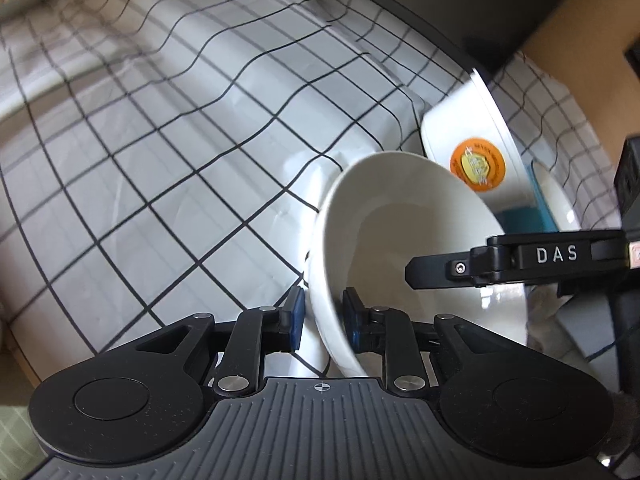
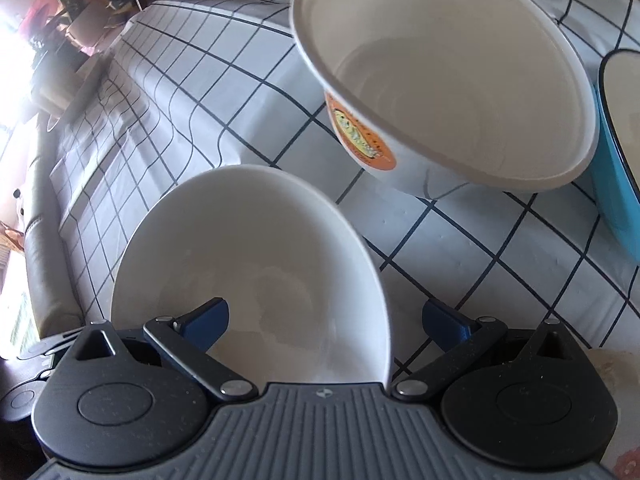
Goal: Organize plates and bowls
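Clamped on the near rim of the plain white bowl [image 1: 404, 248], the jaws of the left gripper [image 1: 323, 320] have one blue pad outside the wall and one inside. Jaws of the right gripper [image 2: 325, 322] stand wide apart, straddling the bowl's right rim, one finger [image 2: 208, 320] over the bowl's hollow and the other outside above the cloth. The bowl sits on the bench under a black-grid white tablecloth [image 2: 256, 100]. Just beyond it stands a larger white bowl with an orange sticker [image 2: 460, 92], and right of that a blue-walled dish [image 2: 616, 184].
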The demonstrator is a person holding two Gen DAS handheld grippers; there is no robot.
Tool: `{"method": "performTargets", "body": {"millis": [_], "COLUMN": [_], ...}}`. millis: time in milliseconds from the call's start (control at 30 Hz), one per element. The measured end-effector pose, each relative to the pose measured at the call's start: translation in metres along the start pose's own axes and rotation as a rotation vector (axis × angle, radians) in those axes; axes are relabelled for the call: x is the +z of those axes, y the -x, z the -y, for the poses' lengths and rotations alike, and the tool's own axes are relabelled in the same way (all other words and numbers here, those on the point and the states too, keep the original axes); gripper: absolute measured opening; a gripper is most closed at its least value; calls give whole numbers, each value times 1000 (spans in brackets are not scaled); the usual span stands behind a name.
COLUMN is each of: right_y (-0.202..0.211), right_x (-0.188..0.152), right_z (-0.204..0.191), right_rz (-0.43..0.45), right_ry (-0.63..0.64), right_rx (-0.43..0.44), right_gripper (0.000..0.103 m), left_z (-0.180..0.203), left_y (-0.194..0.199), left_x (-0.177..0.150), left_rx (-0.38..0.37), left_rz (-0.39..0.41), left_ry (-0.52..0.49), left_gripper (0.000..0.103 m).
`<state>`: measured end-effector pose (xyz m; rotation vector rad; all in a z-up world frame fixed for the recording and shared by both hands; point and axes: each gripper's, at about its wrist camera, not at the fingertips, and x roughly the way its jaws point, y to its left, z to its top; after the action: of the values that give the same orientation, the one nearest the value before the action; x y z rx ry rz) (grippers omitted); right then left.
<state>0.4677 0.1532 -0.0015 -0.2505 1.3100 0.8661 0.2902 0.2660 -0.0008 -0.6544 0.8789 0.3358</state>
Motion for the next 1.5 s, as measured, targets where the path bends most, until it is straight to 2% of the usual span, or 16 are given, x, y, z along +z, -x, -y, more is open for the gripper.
{"method": "performTargets", "body": {"millis": [33, 67, 100, 233, 333, 467, 667, 867, 967, 1000, 1067, 1133, 1300, 1500], "right_y": [1, 3, 7, 26, 34, 33, 27, 37, 46, 48, 43, 37, 33, 28], "right_x": [1, 1, 1, -3, -5, -9, -19, -26, -31, -32, -25, -21, -18, -22], "right_z": [0, -1, -1, -10, -13, -4, 1, -7, -4, -2, -4, -4, -6, -8], "right_rz": [-1, 9, 22, 111, 145, 127, 137, 264, 377, 390, 310, 263, 236, 201], "right_ry": [18, 34, 52, 144, 209, 190, 198, 271, 249, 235, 247, 256, 271, 296], "right_rx": [9, 17, 27, 20, 42, 97, 40, 6, 52, 71, 79, 42, -35, -11], "right_gripper": [101, 91, 86, 86, 85, 85, 75, 75, 75, 75, 75, 75, 75, 75], "left_z": [2, 2, 1, -6, -5, -2, -4, -3, -3, -3, -3, -3, -3, -3], "left_y": [0, -1, -1, -3, -2, -2, -3, -2, -2, -1, -1, -1, -1, 0], "left_x": [1, 2, 4, 7, 7, 6, 6, 5, 5, 5, 5, 5, 5, 4], "left_rx": [9, 12, 10, -14, -11, 2, -4, 3, 2, 2, 2, 3, 4, 4], "left_rz": [-3, -8, -16, -39, -42, -37, -30, -23, -21, -20, -18, -16, -15, -13], "left_ry": [-4, -2, 3, 26, 22, 13, 16, 16, 19, 19, 19, 18, 16, 21], "left_gripper": [25, 25, 25, 25, 25, 26, 26, 26, 26, 26, 26, 26, 26, 26]}}
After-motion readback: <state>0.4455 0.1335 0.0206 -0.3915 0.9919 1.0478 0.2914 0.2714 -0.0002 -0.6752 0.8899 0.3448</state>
